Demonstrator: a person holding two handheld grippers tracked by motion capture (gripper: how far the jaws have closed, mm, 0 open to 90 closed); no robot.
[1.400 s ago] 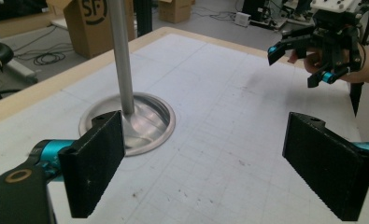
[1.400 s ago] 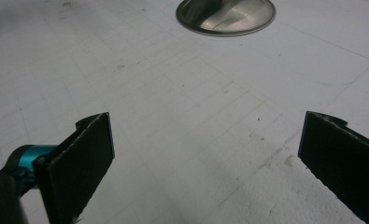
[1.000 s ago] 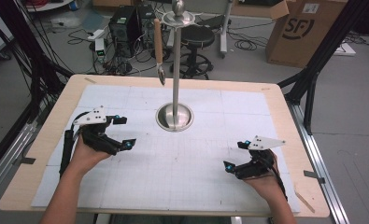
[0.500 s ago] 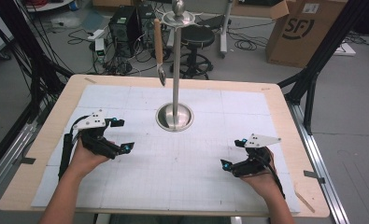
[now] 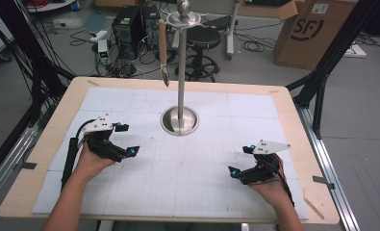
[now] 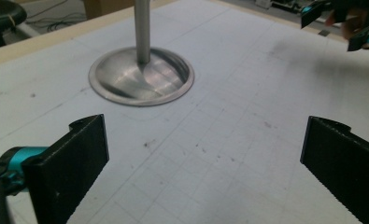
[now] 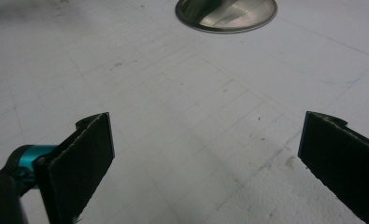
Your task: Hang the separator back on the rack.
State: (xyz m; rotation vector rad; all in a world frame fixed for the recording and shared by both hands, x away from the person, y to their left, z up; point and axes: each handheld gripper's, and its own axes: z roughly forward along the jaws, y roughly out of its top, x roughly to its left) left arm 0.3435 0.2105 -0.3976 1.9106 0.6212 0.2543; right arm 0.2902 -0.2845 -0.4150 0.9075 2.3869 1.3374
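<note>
A steel stand rises from a round base point(image 5: 179, 120) at the table's middle, and its pole point(image 5: 181, 72) carries a hook ring at the top. A wooden-handled utensil point(image 5: 162, 45) hangs from that ring. My left gripper point(image 5: 128, 139) rests at the left of the white mat, open, with nothing between its jaws. My right gripper point(image 5: 239, 160) sits at the right front, also open and holding nothing. In the left gripper view my gripper point(image 6: 203, 158) faces the base point(image 6: 141, 77) over bare mat. In the right gripper view my gripper point(image 7: 205, 154) has the base point(image 7: 226, 11) far ahead.
A white gridded mat point(image 5: 187, 183) covers the wooden table point(image 5: 293, 120). Black frame posts point(image 5: 322, 72) stand at the table's sides. Behind it are a cardboard box point(image 5: 312, 29), a stool and cables on the floor. The right gripper point(image 6: 345, 23) appears far off in the left gripper view.
My left gripper has drifted slightly toward the near edge. The right gripper has barely moved. Both stay open.
</note>
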